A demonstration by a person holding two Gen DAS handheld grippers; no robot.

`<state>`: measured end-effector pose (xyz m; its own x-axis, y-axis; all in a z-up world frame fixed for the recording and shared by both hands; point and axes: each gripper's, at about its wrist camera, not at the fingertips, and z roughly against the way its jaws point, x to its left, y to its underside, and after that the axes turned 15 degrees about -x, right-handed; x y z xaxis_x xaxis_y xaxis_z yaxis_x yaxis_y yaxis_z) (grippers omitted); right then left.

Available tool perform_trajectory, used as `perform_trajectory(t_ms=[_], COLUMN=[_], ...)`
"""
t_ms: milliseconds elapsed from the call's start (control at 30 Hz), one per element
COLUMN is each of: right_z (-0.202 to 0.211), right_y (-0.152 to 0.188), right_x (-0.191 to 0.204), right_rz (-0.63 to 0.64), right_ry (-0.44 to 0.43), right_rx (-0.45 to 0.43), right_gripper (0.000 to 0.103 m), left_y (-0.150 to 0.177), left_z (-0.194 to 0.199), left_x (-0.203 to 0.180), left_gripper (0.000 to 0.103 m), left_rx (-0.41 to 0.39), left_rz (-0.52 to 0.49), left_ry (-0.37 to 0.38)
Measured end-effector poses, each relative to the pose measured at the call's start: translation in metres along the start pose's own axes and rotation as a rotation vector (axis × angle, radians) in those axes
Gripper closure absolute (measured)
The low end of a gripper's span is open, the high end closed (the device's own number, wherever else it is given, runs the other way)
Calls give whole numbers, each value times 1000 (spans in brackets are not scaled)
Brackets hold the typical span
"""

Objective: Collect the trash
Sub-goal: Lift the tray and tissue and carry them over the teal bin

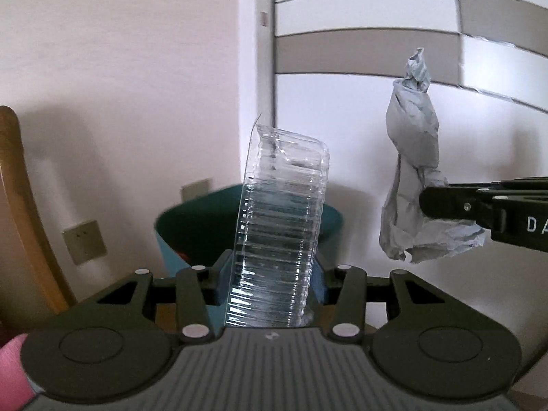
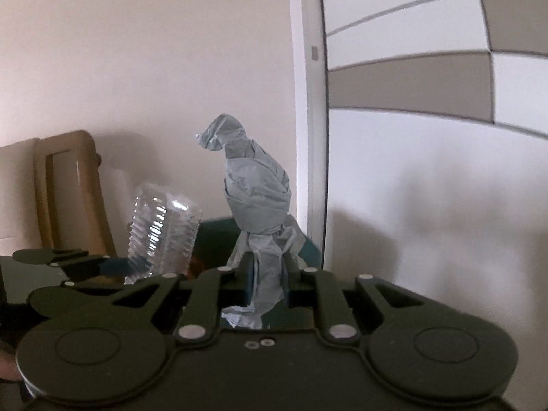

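My left gripper (image 1: pixel 272 281) is shut on a clear ribbed plastic container (image 1: pixel 277 226) and holds it upright in the air, in front of a teal trash bin (image 1: pixel 167 229). My right gripper (image 2: pixel 269 274) is shut on a twisted wad of grey-blue paper (image 2: pixel 255 188), held upright. In the left wrist view the paper (image 1: pixel 411 157) and the right gripper (image 1: pixel 441 203) are to the right of the container. In the right wrist view the container (image 2: pixel 161 236) and the left gripper (image 2: pixel 113 267) are at the left, with the bin's rim (image 2: pixel 219 226) behind.
A wooden chair (image 2: pixel 68 188) stands at the left against the pale wall. Two wall sockets (image 1: pixel 84 241) sit low on the wall left of the bin. A white door frame (image 2: pixel 313 120) and a grey-and-white panelled wall are to the right.
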<state>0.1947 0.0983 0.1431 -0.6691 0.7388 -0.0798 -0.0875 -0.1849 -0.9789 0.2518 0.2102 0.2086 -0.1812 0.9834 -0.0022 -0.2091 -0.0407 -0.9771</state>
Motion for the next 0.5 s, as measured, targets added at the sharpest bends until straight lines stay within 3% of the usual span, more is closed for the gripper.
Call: perform_trajectory(t_ms=[233, 500], right_z=[-55, -112], right_y=[-12, 3], right_x=[15, 19], right_rz=[29, 20], right_ry=[21, 23], right_rx=[-3, 47], right_gripper=[89, 89], left_y=[-10, -19], left_z=[-43, -91], left_x=[39, 59], left_gripper=[58, 58], left_rx=[13, 22], left_rz=[53, 123], left_ry=[-60, -83])
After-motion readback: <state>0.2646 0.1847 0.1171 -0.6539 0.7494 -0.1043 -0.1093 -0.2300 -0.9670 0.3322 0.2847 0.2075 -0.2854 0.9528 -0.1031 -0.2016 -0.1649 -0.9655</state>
